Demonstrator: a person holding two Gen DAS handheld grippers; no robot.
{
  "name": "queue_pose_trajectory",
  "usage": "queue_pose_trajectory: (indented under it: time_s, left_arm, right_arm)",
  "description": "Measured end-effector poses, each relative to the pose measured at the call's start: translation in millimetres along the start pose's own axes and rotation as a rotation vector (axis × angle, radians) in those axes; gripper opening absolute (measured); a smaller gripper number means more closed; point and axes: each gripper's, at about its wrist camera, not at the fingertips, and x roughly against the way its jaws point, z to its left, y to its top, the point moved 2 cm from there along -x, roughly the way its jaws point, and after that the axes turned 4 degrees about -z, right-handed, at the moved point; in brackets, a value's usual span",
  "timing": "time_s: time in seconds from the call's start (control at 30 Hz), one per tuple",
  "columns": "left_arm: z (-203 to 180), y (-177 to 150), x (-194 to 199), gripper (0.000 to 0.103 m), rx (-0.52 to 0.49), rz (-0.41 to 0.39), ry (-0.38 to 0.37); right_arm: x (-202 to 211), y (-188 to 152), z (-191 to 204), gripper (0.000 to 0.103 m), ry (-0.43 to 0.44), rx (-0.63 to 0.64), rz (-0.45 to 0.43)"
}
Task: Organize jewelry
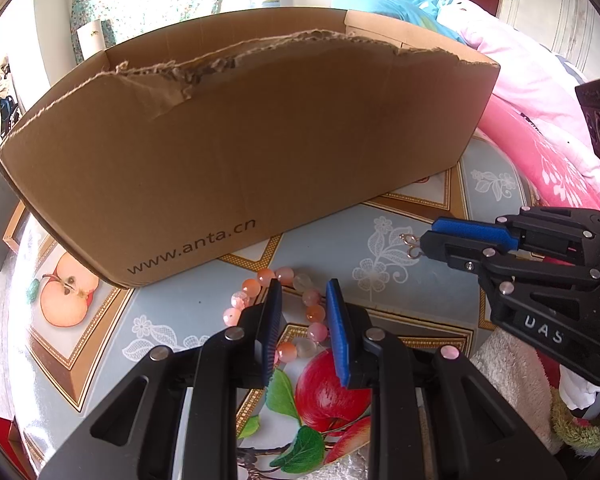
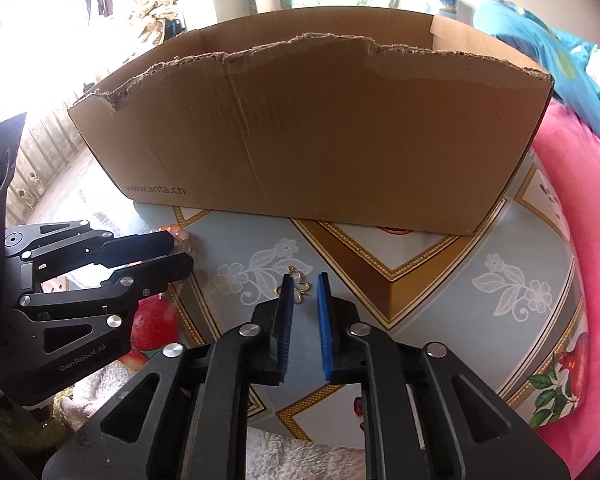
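Observation:
A bracelet of pink and orange beads [image 1: 285, 275] lies on the tablecloth under my left gripper [image 1: 304, 284]. The gripper is open a little; its left finger stands inside the loop and the bracelet's right arc lies between the pads without being squeezed. A small gold earring [image 2: 299, 289] lies on the cloth right at the tips of my right gripper [image 2: 305, 278], which is open with a narrow gap. In the left wrist view the right gripper [image 1: 428, 232] comes in from the right with the earring [image 1: 410, 245] at its tip. The left gripper [image 2: 182, 252] shows at the left of the right wrist view.
A torn, open cardboard box [image 1: 260, 140] printed www.anta.cn stands just behind both pieces, its inside hidden. The table [image 2: 440, 320] has a blue-grey cloth with fruit pictures. A pink blanket [image 2: 580, 240] lies to the right and a white fluffy towel [image 1: 508, 372] at the near edge.

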Motion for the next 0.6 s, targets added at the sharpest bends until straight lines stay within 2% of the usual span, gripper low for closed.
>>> queue_pose_trajectory:
  time_s: [0.1, 0.27, 0.37, 0.43, 0.6]
  left_arm:
    - [0.2, 0.2, -0.2, 0.022, 0.000, 0.000, 0.000]
    - [0.4, 0.1, -0.2, 0.022, 0.000, 0.000, 0.000]
    - [0.1, -0.1, -0.3, 0.022, 0.000, 0.000, 0.001]
    - [0.3, 0.0, -0.2, 0.022, 0.000, -0.001, 0.001]
    - [0.2, -0.1, -0.1, 0.022, 0.001, -0.002, 0.001]
  right_arm:
    - [5.8, -0.5, 7.8, 0.025, 0.004, 0.023, -0.008]
    - [-0.3, -2.7, 12.1, 0.025, -0.007, 0.058, -0.002]
    - [-0.4, -2.8, 14.9, 0.021, -0.025, 0.093, 0.001]
    - [0.2, -1.8, 15.7, 0.014, -0.027, 0.105, 0.007]
    - [2.9, -3.8, 21.5, 0.014, -0.023, 0.108, 0.021]
